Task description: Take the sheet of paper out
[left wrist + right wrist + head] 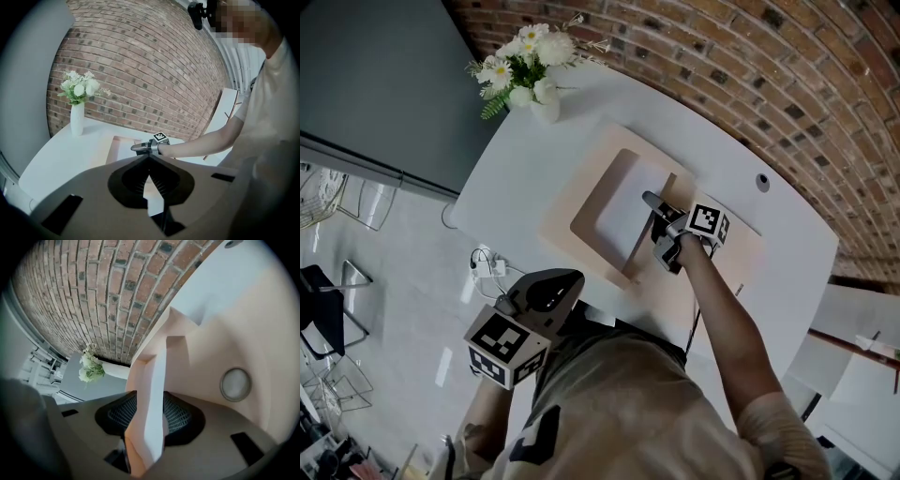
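A pale pink folder (581, 202) lies opened on the white table (525, 159), with a white sheet of paper (628, 214) showing inside it. My right gripper (660, 232) is at the folder's near right side, shut on the lifted edge of the folder's cover (149, 408); in the right gripper view a pink and white strip fills the gap between the pads. My left gripper (546, 289) hangs off the table's near edge, close to my body, its jaws shut with nothing in them. In the left gripper view the right gripper (145, 147) is seen ahead over the folder (117, 146).
A white vase of flowers (525, 70) stands at the table's far left corner. A round snap (236, 384) sits on the folder's flap. A cable grommet (761, 182) is set in the table near the brick wall (750, 66). A person stands at the table's right in the left gripper view.
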`<state>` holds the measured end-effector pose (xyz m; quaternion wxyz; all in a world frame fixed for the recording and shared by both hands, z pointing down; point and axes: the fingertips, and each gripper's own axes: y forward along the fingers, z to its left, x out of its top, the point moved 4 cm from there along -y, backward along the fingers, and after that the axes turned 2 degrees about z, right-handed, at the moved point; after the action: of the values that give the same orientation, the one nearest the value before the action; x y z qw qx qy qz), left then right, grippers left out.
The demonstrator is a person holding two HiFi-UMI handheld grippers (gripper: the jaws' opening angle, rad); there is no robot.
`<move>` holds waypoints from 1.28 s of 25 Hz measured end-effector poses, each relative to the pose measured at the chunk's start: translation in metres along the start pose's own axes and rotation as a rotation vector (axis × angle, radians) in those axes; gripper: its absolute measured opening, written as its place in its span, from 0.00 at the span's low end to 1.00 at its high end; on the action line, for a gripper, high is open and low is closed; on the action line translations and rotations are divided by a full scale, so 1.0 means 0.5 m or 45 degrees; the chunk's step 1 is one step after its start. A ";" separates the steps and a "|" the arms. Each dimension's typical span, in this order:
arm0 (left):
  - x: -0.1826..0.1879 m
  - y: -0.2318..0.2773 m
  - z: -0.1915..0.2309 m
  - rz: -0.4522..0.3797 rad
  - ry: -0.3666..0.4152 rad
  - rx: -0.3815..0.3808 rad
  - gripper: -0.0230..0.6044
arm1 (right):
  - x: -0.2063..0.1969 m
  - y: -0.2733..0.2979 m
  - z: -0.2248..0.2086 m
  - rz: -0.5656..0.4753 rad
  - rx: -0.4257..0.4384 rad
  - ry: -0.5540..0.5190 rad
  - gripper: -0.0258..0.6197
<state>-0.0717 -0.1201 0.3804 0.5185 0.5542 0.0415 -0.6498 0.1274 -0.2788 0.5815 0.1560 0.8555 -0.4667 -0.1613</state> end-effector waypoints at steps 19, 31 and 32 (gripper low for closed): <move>-0.007 -0.002 0.012 0.010 -0.024 0.008 0.06 | -0.007 0.014 -0.016 -0.004 -0.106 0.005 0.12; -0.001 -0.019 0.042 -0.014 -0.028 0.052 0.06 | 0.000 -0.004 -0.009 -0.033 -0.163 -0.060 0.08; -0.001 -0.020 0.043 -0.016 -0.026 0.054 0.06 | 0.001 -0.009 -0.008 -0.038 -0.165 -0.067 0.08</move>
<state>-0.0937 -0.1289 0.3838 0.5029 0.5583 0.0260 -0.6594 0.1323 -0.2763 0.5831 0.1962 0.8459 -0.4465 -0.2159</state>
